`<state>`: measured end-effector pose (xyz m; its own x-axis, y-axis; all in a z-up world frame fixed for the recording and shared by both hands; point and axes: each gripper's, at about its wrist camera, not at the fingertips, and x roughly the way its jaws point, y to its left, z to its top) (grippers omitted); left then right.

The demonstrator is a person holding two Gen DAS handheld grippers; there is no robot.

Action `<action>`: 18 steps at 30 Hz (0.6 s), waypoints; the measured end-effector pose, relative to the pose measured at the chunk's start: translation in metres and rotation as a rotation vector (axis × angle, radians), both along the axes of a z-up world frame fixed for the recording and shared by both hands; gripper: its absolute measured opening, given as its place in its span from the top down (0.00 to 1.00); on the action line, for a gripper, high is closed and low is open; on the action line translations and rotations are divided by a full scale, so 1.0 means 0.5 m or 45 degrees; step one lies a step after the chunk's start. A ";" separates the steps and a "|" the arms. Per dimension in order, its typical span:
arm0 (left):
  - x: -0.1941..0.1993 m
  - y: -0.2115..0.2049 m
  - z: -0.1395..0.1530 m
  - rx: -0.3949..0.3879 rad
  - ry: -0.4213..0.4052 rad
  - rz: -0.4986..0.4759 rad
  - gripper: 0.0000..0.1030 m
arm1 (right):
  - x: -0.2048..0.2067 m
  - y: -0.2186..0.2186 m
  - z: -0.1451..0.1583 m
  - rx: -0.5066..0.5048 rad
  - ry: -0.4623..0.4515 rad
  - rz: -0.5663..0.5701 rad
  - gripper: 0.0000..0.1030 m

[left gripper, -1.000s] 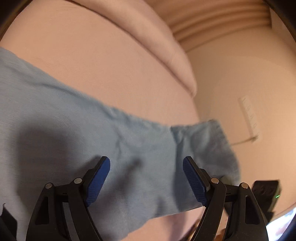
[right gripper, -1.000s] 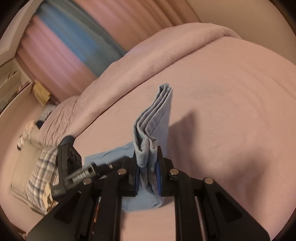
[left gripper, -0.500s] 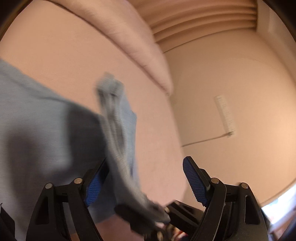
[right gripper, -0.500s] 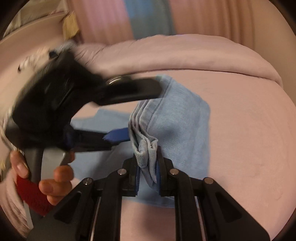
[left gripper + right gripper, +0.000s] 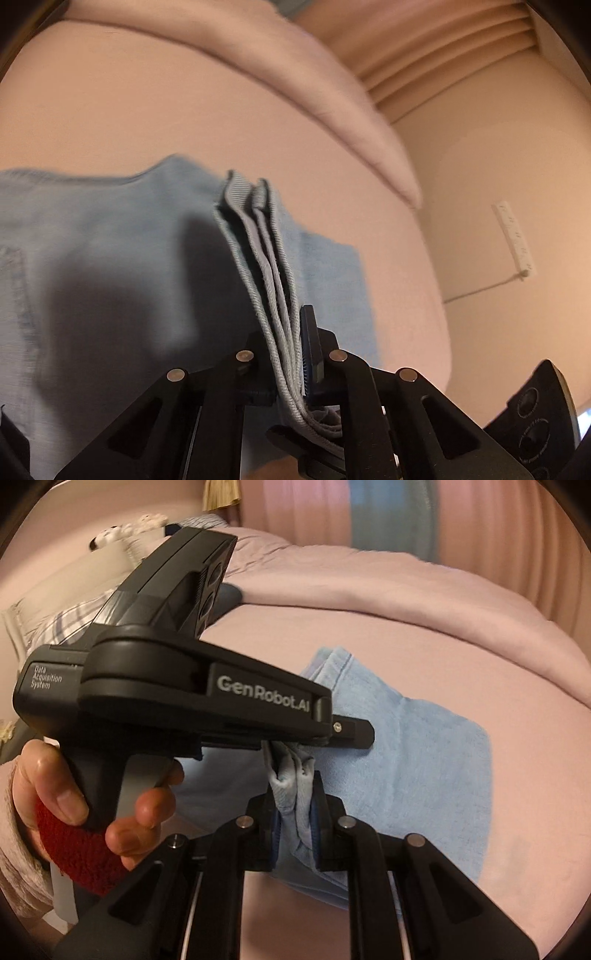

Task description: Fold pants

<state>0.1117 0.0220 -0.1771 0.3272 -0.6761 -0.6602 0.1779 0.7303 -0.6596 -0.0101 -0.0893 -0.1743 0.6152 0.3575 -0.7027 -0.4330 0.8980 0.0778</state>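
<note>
The light blue cotton pants (image 5: 122, 266) lie spread on the pale pink bed cover (image 5: 155, 110), with one stacked edge of several layers lifted off the bed. In the left wrist view the left tool (image 5: 286, 354), black with blue pads, is closed on that layered edge, the fabric running up between its fingers and away toward the far side. The rest of the garment lies flat to the left, a shadow across it, and a smaller flat portion shows to the right of the pinched edge. A thick rolled pink duvet (image 5: 303, 74) lies along the far side of the bed, and a white power strip (image 5: 515, 240) with its cord sits on the wall to the right.

In the right wrist view the right tool (image 5: 295, 830) is also clamped on a bunched fold of the pants (image 5: 417, 760), held near the camera. Just beyond it the left tool (image 5: 354, 733) reaches in from the left, its dark body marked "GenRobot.AI", and its tip meets the same bunch of cloth. The person's left hand (image 5: 92, 805) grips its handle, with a red cuff at the wrist. A plaid pillow (image 5: 70, 616) lies at the far left of the bed, and pink curtains (image 5: 498, 528) hang behind.
</note>
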 end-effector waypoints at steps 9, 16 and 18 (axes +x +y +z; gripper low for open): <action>-0.017 0.028 0.011 0.287 -0.063 0.052 0.70 | 0.037 -0.034 -0.053 0.096 0.227 0.055 0.72; -0.064 0.033 0.075 0.315 -0.251 -0.005 0.68 | 0.098 -0.234 0.054 0.274 0.103 -0.109 0.61; -0.076 -0.013 0.064 0.272 -0.239 -0.092 0.68 | 0.143 -0.251 0.048 0.207 0.116 -0.183 0.61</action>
<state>0.0737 0.0155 -0.1451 0.4132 -0.5540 -0.7227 0.3388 0.8302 -0.4427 0.0615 -0.2147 -0.1502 0.6048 0.3839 -0.6977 -0.2861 0.9224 0.2595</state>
